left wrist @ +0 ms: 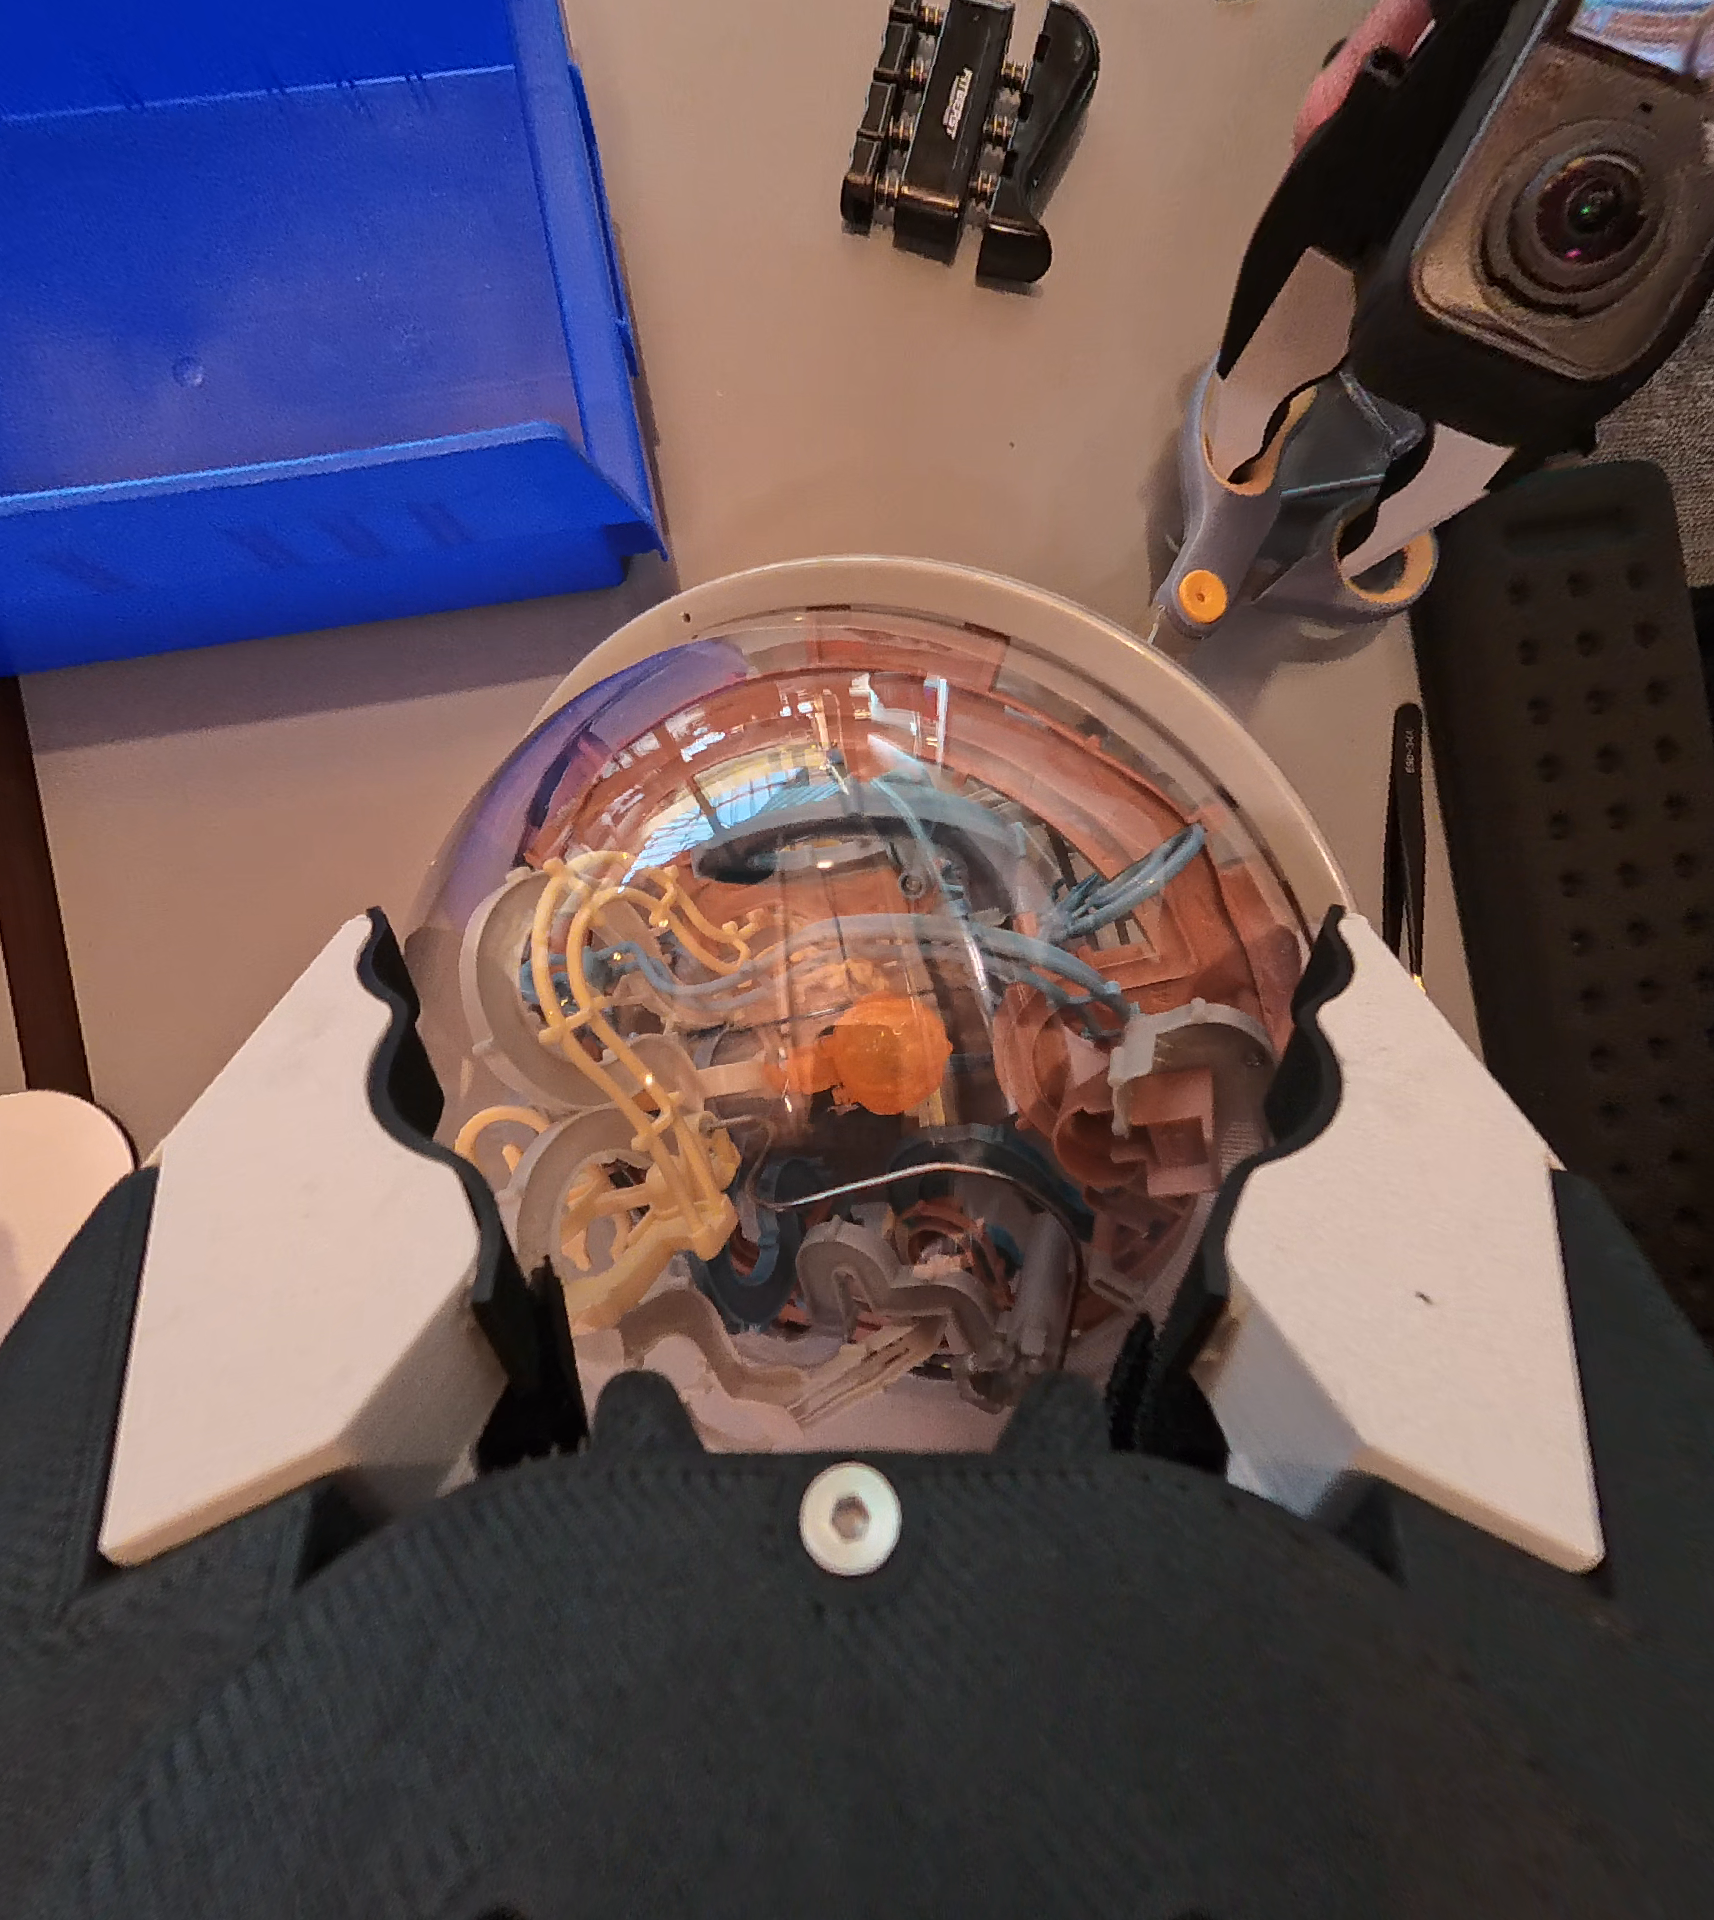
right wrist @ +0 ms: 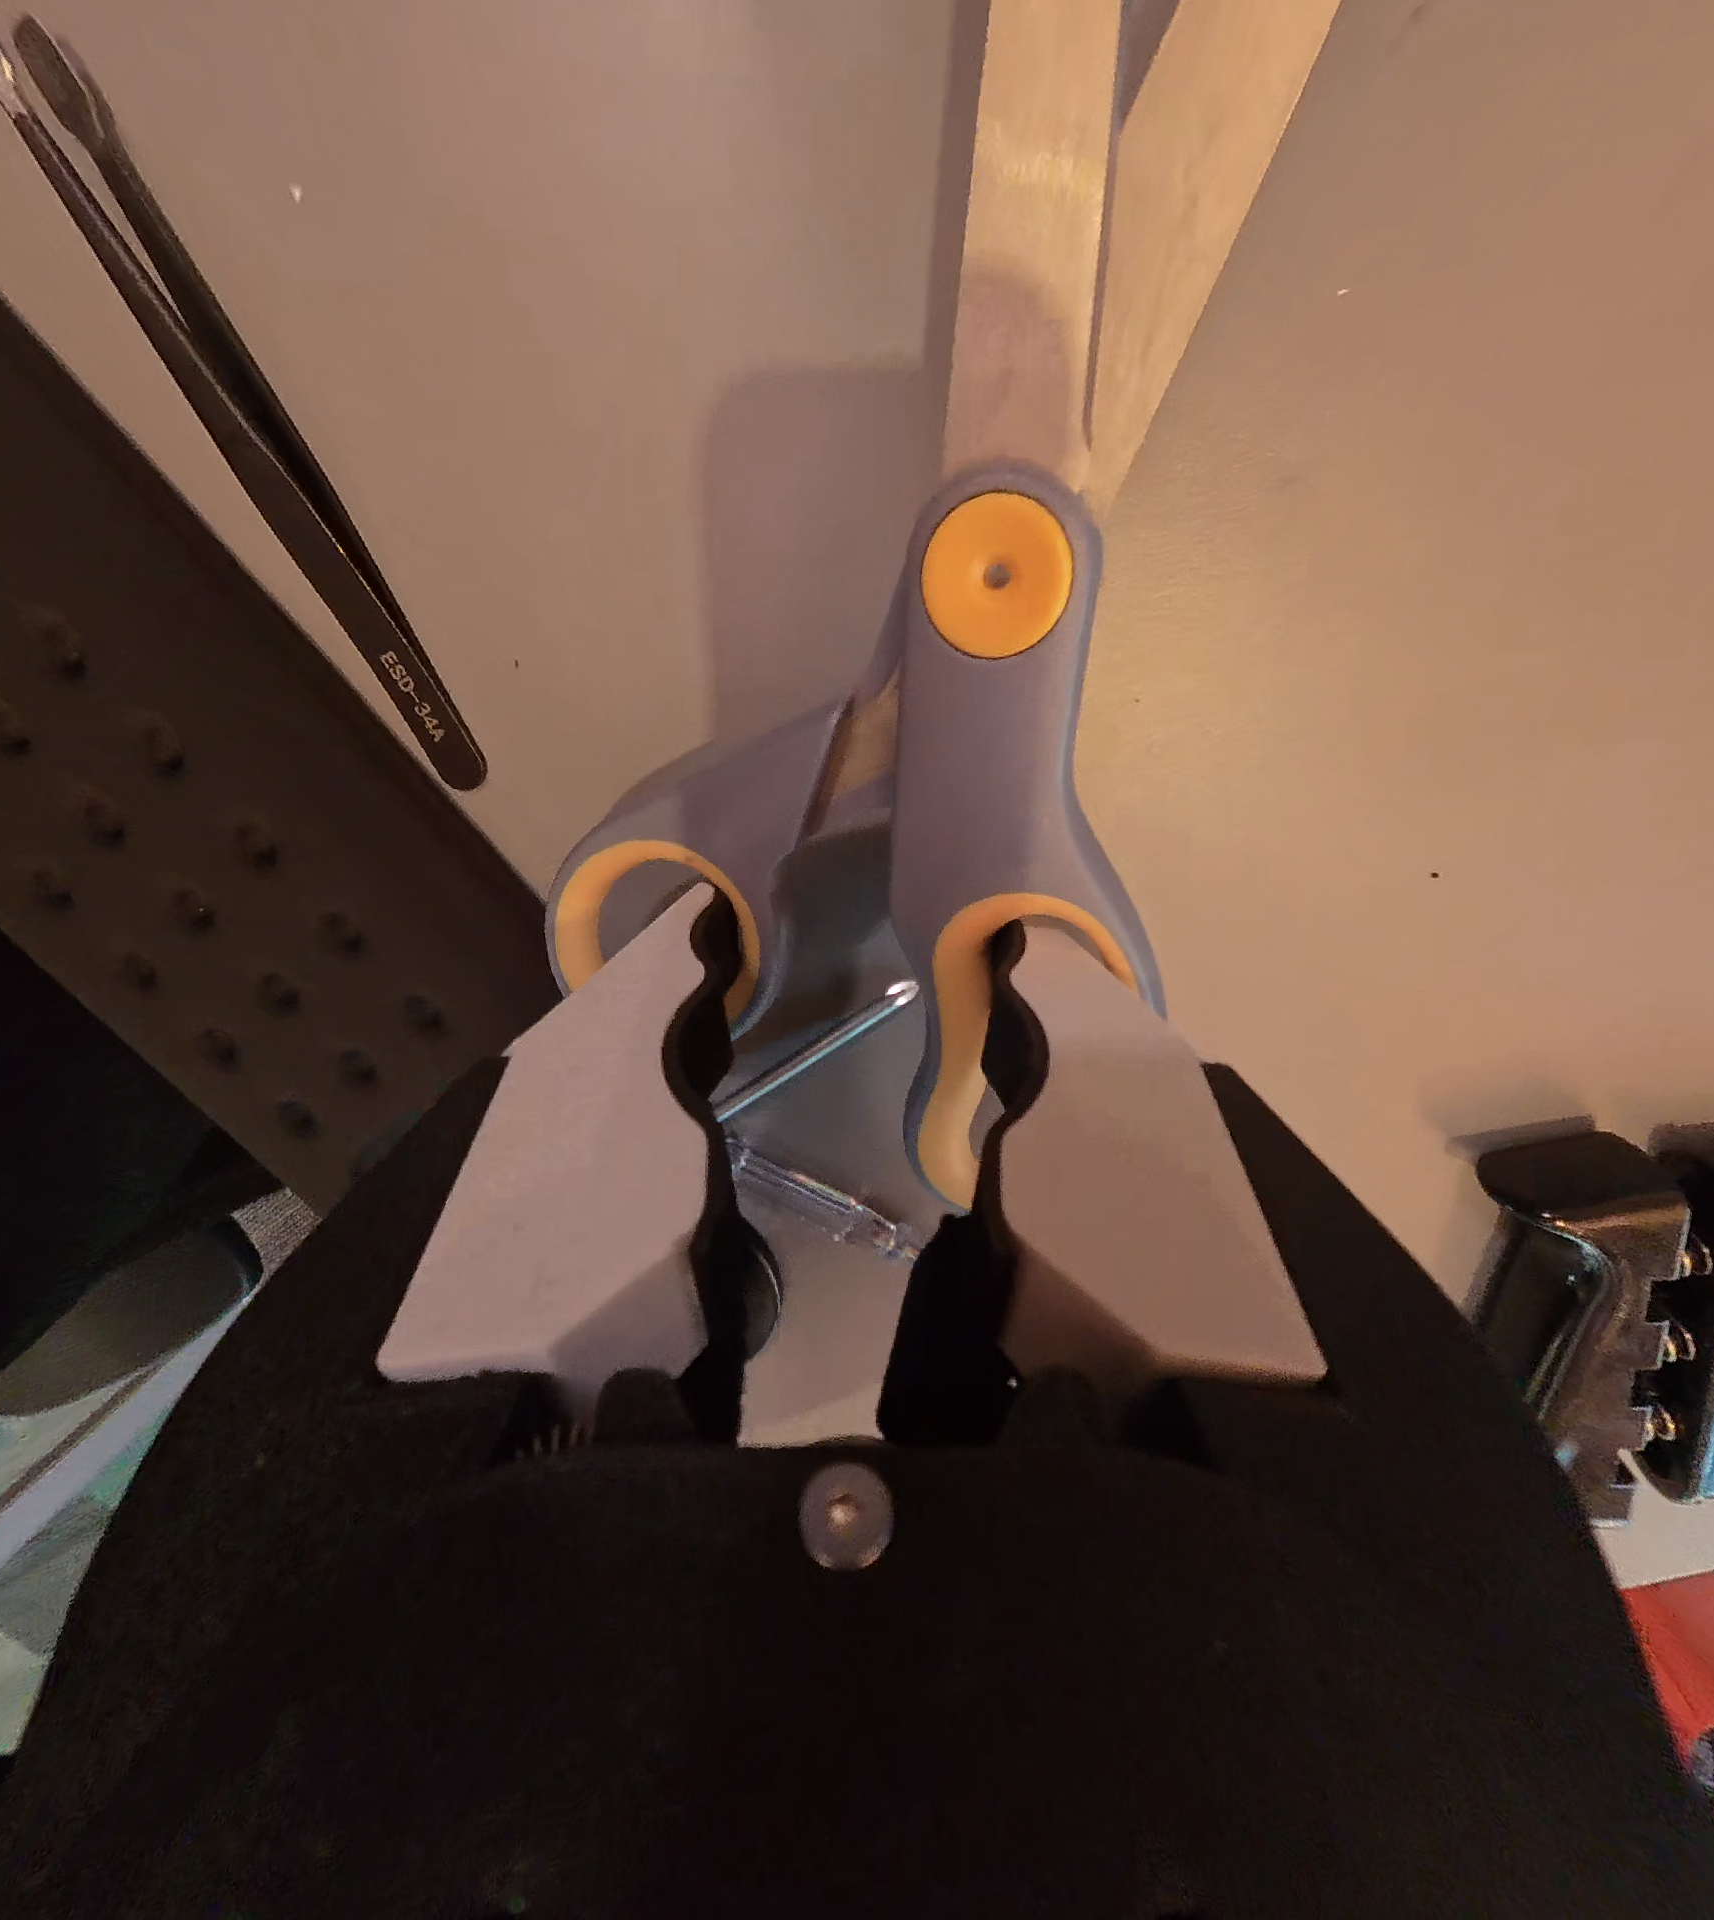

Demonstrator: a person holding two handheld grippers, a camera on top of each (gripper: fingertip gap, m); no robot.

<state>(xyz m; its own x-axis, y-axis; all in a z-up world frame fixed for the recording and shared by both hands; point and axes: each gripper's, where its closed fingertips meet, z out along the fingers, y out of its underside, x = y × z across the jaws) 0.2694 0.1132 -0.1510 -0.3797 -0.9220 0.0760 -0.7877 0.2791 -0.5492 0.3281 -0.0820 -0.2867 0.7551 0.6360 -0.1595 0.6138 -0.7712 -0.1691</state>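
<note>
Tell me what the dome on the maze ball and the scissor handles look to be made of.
Dome: clear glossy plastic, judging by the sharp reflections and the tracks visible through it. Scissor handles: matte grey moulded plastic with orange lining in the loops, possibly rubbery; the look leaves that open.

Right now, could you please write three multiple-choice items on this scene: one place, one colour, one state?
1. In the left wrist view, where is the blue plastic bin? A) up-left of the clear plastic maze ball B) under it C) right of it
2. The pivot cap of the grey-handled scissors is: A) green B) orange C) white
3. The left tongs are: A) empty B) closed on the ball C) closed on the bin

A: the bin fills that corner. B: an orange disc sits at the joint. B: both fingers press the ball's sides.
</note>
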